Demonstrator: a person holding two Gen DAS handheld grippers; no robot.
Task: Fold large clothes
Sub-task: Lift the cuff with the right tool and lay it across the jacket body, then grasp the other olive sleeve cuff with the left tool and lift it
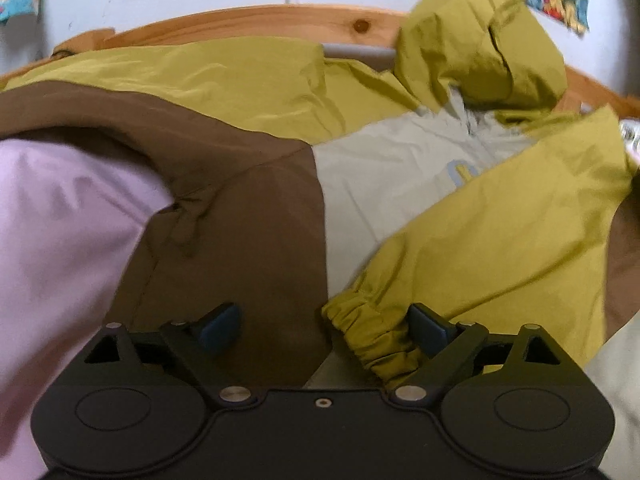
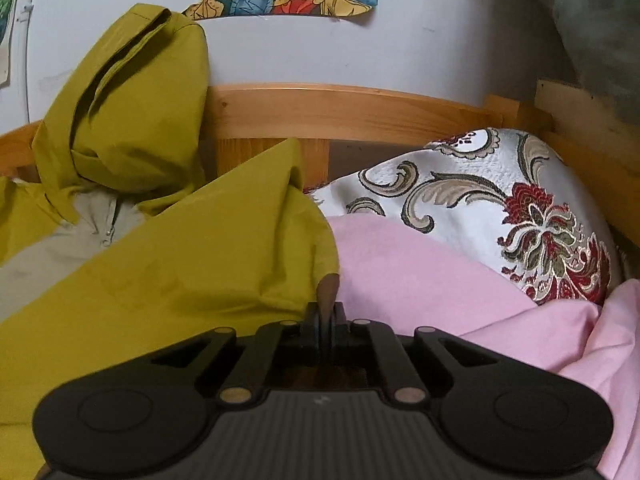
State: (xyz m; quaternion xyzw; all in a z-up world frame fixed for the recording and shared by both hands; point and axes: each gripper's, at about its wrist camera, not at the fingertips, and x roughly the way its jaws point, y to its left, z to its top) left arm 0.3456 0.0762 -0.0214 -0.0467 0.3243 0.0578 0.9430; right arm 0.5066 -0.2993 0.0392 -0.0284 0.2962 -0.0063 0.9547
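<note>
My right claw point(image 2: 326, 316) is pinched tight on a thin brown fold at the edge of the one jacket point(image 2: 192, 264), which lies spread on the pink sheet point(image 2: 420, 280) of the bed. My left claw point(image 1: 324, 320) gapes wide and empty over the jacket's brown panel, its elastic cuff point(image 1: 368, 332) against one finger. So thin a pinch may slip when I lift. One jacket, two claws, one patterned pillow point(image 2: 500, 200).

- The left gripper point(image 1: 324, 322) was matte black, with two round housings, silver pivot pins and dark blue finger pads point(image 1: 224, 320).
- The right gripper point(image 2: 325, 316) was also black, with brass-toned pivot pins, a ribbed grey centre panel and black linkage bars.
</note>
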